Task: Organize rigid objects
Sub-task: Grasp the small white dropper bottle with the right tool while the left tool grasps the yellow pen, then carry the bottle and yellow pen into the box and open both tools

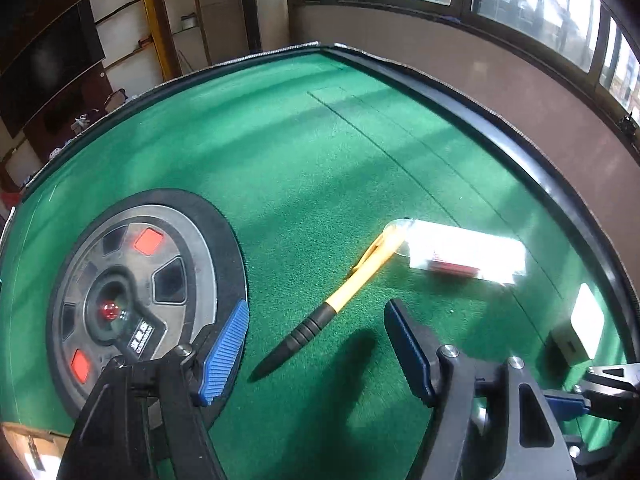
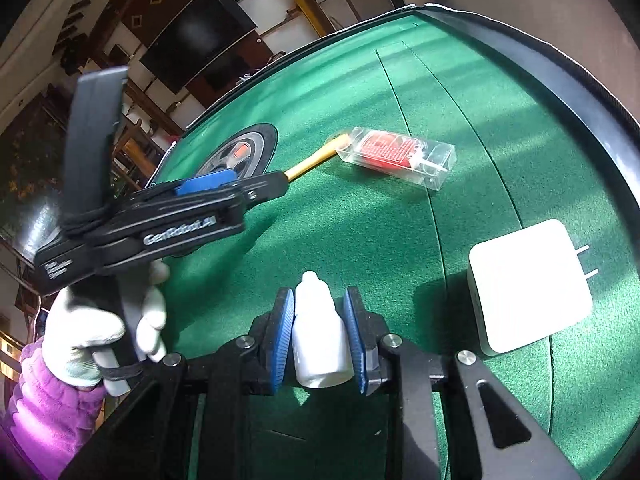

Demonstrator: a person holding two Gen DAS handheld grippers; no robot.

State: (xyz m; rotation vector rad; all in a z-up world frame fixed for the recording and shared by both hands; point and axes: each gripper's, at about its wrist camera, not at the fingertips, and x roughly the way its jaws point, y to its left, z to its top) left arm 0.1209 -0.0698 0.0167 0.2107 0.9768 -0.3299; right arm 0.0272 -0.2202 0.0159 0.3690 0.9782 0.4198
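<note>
left wrist: left gripper (image 1: 316, 344) fingers spread wide, empty, above pen (image 1: 340, 300) on green bench (image 1: 304, 160); clear case (image 1: 464, 254) touching pen's end.
right wrist: right gripper (image 2: 319, 334) clenched on white bottle (image 2: 319, 332); charger (image 2: 528, 286) beside. nothing sorted yet, judging by scatter.

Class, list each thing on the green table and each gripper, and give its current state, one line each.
Left gripper: open, above the pen.
Right gripper: shut on the white bottle.
Pen: lying flat, far end against the clear box.
Clear box: lying flat on the felt.
White charger: lying flat, prongs out.
</note>
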